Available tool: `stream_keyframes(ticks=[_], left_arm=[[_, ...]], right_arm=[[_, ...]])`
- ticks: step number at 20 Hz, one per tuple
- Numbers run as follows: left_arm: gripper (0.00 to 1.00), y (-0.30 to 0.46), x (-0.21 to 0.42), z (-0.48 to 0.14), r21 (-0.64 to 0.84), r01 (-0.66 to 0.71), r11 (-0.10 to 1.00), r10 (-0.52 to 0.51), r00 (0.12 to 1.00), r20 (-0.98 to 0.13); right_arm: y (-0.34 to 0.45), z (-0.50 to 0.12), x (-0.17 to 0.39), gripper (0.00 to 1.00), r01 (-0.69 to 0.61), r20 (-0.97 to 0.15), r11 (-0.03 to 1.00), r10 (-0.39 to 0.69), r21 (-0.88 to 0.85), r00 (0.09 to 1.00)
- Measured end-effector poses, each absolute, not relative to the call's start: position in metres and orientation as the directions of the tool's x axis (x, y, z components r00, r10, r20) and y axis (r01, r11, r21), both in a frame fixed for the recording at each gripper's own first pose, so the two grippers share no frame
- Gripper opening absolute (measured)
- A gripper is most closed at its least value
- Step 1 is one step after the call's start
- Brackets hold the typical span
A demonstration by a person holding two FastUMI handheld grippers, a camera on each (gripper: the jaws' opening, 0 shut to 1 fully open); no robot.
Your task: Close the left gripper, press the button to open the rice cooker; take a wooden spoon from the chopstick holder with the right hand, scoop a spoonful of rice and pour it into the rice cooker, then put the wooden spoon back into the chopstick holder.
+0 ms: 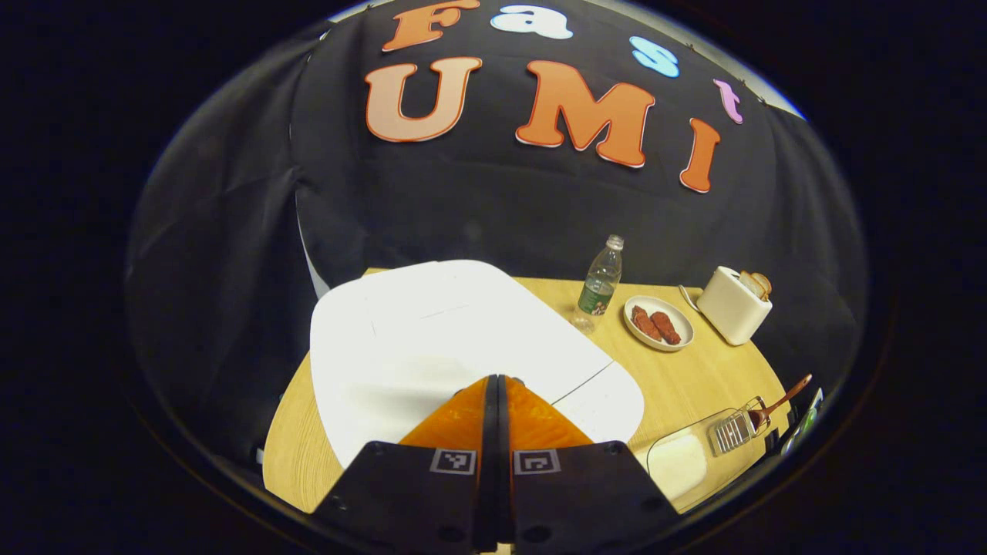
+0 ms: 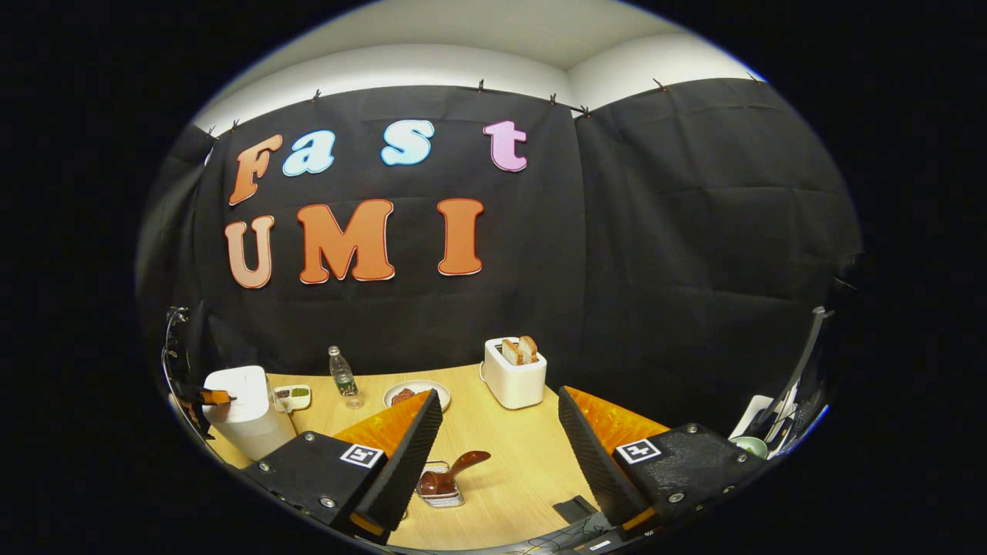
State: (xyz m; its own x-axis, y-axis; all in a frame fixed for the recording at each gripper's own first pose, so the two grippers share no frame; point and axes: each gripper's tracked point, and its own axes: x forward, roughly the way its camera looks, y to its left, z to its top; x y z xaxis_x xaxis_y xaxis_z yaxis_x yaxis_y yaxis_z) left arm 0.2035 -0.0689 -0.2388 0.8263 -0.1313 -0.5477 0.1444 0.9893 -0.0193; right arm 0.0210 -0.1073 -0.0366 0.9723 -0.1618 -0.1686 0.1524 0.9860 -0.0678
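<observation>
Fingers of left hand-held gripper [image 1: 497,385] pressed together over rice cooker [image 1: 463,347]; right hand-held gripper [image 2: 500,432] gaped wide above wooden spoon [image 2: 455,472].

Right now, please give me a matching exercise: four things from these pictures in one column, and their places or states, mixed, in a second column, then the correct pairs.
Things:
1. Rice cooker
2. Wooden spoon
3. Bread slices
4. Left gripper

Places or states:
A. standing in the toaster
B. fingers together, above the white lid
C. lid down, at the table's left end
D. lying in the wire chopstick holder

Pairs: 1-C, 2-D, 3-A, 4-B
</observation>
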Motion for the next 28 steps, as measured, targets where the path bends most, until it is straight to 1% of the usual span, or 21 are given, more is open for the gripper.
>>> stream_keyframes(ticks=[1, 3, 6, 7, 9, 11, 15, 18, 21, 24, 26, 28], left_arm=[[0.04, -0.069, 0.203, -0.245, -0.039, 0.139, 0.989, -0.137, 0.814, -0.565], [0.05, -0.068, 0.200, -0.237, -0.046, 0.147, 0.988, -0.146, 0.810, -0.567], [0.05, -0.067, 0.202, -0.227, -0.040, 0.130, 0.991, -0.131, 0.830, -0.542], [0.05, -0.067, 0.201, -0.214, -0.050, 0.112, 0.992, -0.121, 0.841, -0.528], [0.05, -0.061, 0.199, -0.168, -0.059, 0.078, 0.995, -0.096, 0.884, -0.458], [0.04, -0.052, 0.198, -0.112, -0.059, 0.063, 0.996, -0.080, 0.934, -0.348], [0.04, -0.029, 0.170, -0.044, -0.051, 0.030, 0.998, -0.040, 0.979, -0.200], [0.04, -0.006, 0.144, -0.020, -0.051, -0.005, 0.999, -0.003, 0.988, -0.155], [0.05, 0.008, 0.116, 0.006, -0.069, -0.017, 0.997, 0.009, 0.993, -0.114], [0.05, 0.017, 0.094, 0.029, -0.034, -0.036, 0.999, 0.035, 0.998, -0.049], [0.06, 0.024, 0.080, 0.035, 0.006, -0.058, 0.998, 0.058, 0.998, -0.025], [0.07, 0.024, 0.068, 0.045, -0.011, -0.065, 0.998, 0.065, 0.998, -0.002]], right_arm=[[-0.107, -0.038, 0.021, 0.94, 0.149, -0.172, 0.987, -0.158, -0.063, 0.972], [-0.108, -0.044, 0.021, 0.94, 0.145, -0.183, 0.987, -0.155, -0.067, 0.971], [-0.109, -0.045, 0.022, 0.94, 0.140, -0.187, 0.988, -0.150, -0.068, 0.971], [-0.109, -0.042, 0.023, 0.94, 0.135, -0.182, 0.989, -0.144, -0.063, 0.973], [-0.108, -0.038, 0.026, 0.94, 0.132, -0.164, 0.990, -0.139, -0.056, 0.977], [-0.105, -0.034, 0.029, 0.94, 0.122, -0.147, 0.991, -0.127, -0.047, 0.981], [-0.090, -0.039, 0.032, 0.94, 0.081, -0.133, 0.997, -0.083, -0.020, 0.988], [-0.081, -0.053, 0.034, 0.94, 0.055, -0.135, 0.998, -0.055, -0.010, 0.989], [-0.076, -0.071, 0.038, 0.94, 0.035, -0.129, 0.999, -0.035, -0.004, 0.991], [-0.074, -0.104, 0.044, 0.94, 0.026, -0.171, 0.999, -0.020, 0.035, 0.985], [-0.084, -0.130, 0.052, 0.94, 0.047, -0.213, 0.999, -0.048, -0.007, 0.976], [-0.085, -0.154, 0.053, 0.94, 0.048, -0.256, 0.999, -0.043, 0.011, 0.966]])
